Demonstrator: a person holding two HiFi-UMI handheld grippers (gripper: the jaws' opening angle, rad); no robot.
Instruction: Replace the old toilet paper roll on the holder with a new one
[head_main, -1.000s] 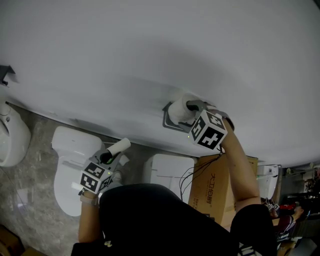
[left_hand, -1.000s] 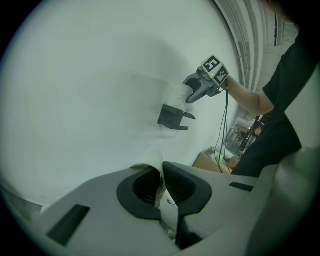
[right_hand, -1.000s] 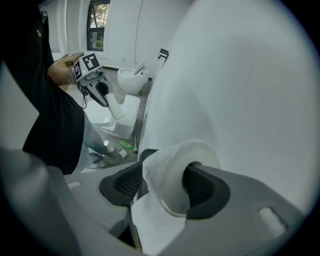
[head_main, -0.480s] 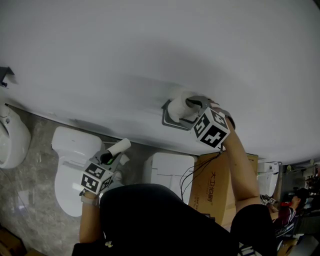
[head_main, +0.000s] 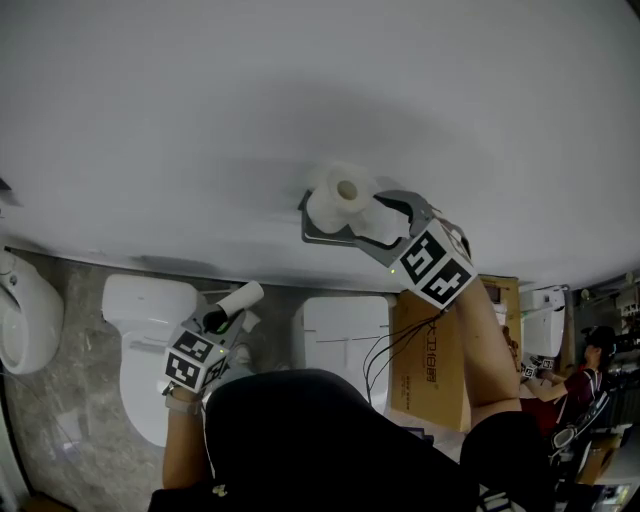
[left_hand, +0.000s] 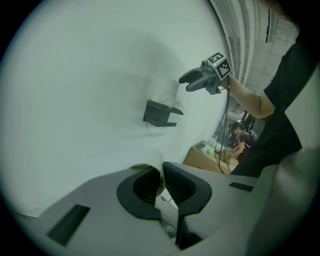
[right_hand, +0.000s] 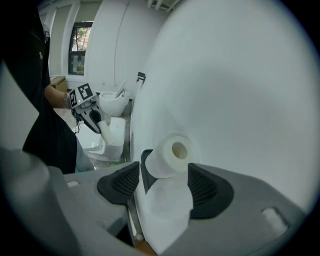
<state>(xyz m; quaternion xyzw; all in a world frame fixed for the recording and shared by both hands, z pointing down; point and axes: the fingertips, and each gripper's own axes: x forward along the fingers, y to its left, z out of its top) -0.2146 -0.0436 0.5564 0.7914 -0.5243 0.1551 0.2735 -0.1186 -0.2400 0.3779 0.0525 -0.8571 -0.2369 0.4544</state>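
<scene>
Soft, even light casts a faint shadow around the toilet paper roll (head_main: 338, 200); fisheye rims darken.

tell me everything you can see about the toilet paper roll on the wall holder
The toilet paper roll is white, thick and looks full: soft paper wound round a small round core hole that shows at its near end. It sits on a dark grey holder fixed to the plain white wall. The right hand-held gripper is close beside it, jaws wide apart and not pressing it. Something white lies below the roll; I cannot tell what it is.
</scene>
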